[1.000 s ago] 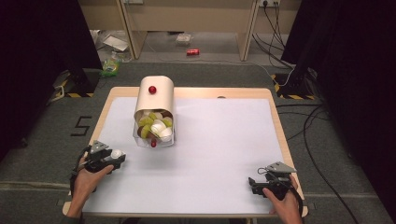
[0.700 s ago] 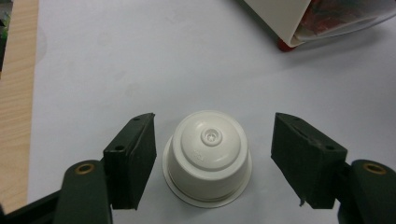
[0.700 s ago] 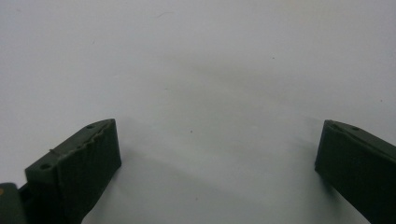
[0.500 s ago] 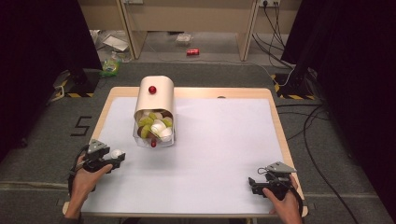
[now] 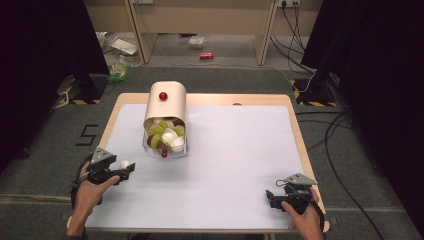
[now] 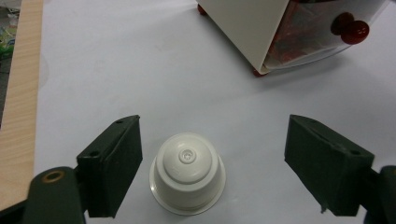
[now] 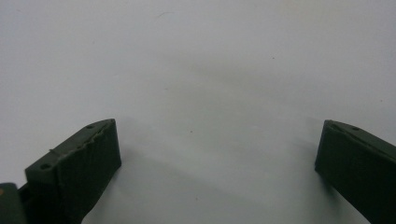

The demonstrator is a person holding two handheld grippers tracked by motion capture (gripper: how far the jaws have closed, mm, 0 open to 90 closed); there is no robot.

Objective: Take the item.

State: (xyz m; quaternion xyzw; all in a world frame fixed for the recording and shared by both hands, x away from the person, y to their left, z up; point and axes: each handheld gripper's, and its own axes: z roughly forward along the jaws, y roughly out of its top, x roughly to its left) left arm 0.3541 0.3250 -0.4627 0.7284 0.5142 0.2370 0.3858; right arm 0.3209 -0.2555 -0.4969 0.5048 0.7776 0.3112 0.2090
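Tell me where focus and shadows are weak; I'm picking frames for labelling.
Left gripper view: the white capsule is sharp, with soft shadow under the dispenser. Right gripper view: the claw is blurred over the plain mat. High view: even light, dark surroundings.

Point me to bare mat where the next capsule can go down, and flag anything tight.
Free: the white mat right of the capsule dispenser, clear through to the right gripper, whose open jaws frame bare mat. Also free: the mat's centre front. Tight: the near-left corner, where a white capsule sits between the left gripper jaws, just opened, close to the dispenser's tray.
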